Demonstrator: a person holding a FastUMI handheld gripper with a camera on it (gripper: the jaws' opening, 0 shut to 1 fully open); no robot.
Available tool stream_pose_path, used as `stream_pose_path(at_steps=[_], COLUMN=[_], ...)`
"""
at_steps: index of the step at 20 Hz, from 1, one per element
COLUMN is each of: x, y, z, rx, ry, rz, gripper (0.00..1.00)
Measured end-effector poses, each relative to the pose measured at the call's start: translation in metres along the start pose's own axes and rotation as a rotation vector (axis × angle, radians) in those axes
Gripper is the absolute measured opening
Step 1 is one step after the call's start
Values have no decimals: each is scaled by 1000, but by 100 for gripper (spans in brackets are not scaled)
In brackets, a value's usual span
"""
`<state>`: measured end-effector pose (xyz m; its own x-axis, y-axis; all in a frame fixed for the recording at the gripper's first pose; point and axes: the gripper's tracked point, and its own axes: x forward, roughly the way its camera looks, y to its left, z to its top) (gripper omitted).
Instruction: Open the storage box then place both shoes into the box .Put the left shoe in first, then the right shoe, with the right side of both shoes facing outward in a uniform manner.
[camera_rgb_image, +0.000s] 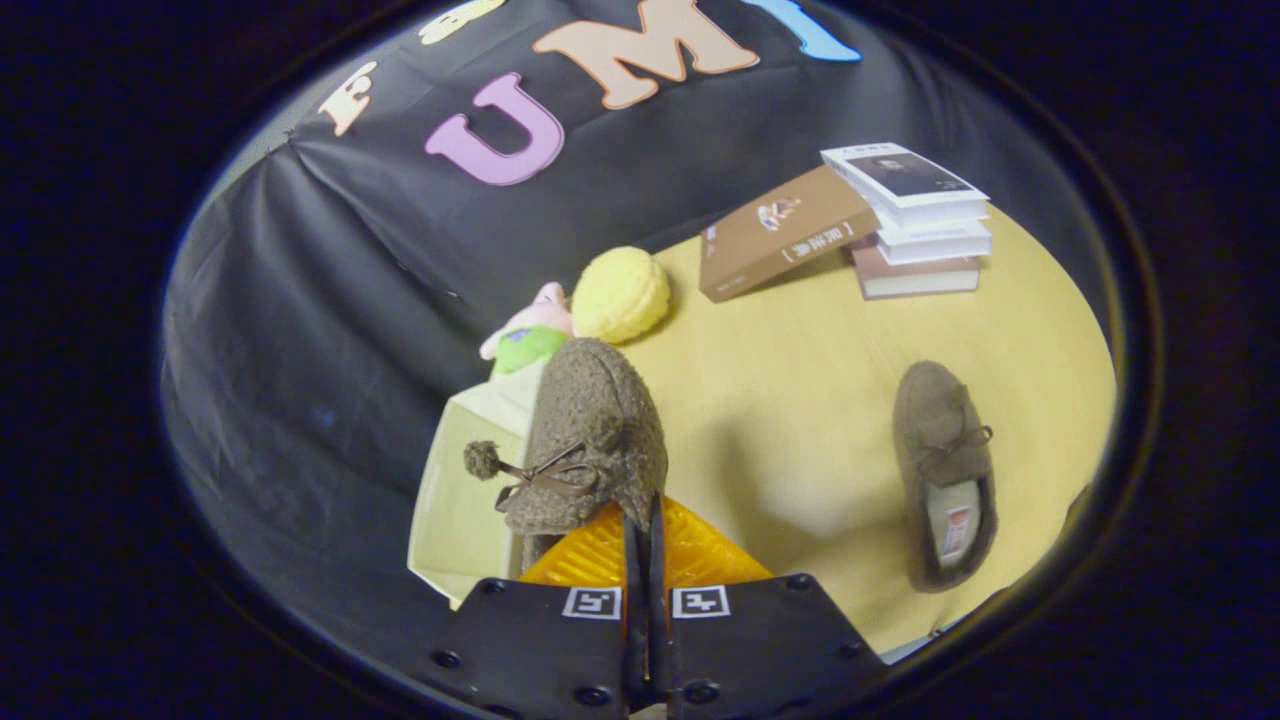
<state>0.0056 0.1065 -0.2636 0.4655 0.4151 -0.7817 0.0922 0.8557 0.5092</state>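
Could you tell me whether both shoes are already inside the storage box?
No; one shoe lies flat on the table, while the hand-held gripper holds the other shoe over the storage box.

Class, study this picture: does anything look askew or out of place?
Yes. The brown book leans tilted against the book stack instead of lying flat. One shoe hangs in the shut gripper over the box; the other shoe lies alone on the table.

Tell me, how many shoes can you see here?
2. One fuzzy shoe is pinched in the closed gripper, hanging over the open storage box. The other shoe lies on the table, off to the right.
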Motion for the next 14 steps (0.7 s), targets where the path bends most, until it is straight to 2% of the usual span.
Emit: stream_pose_path(at_steps=[6,14], x=[2,54], y=[76,139], z=[18,-10], rx=[-8,12], ry=[-44,32], rz=[67,67], gripper=[5,5])
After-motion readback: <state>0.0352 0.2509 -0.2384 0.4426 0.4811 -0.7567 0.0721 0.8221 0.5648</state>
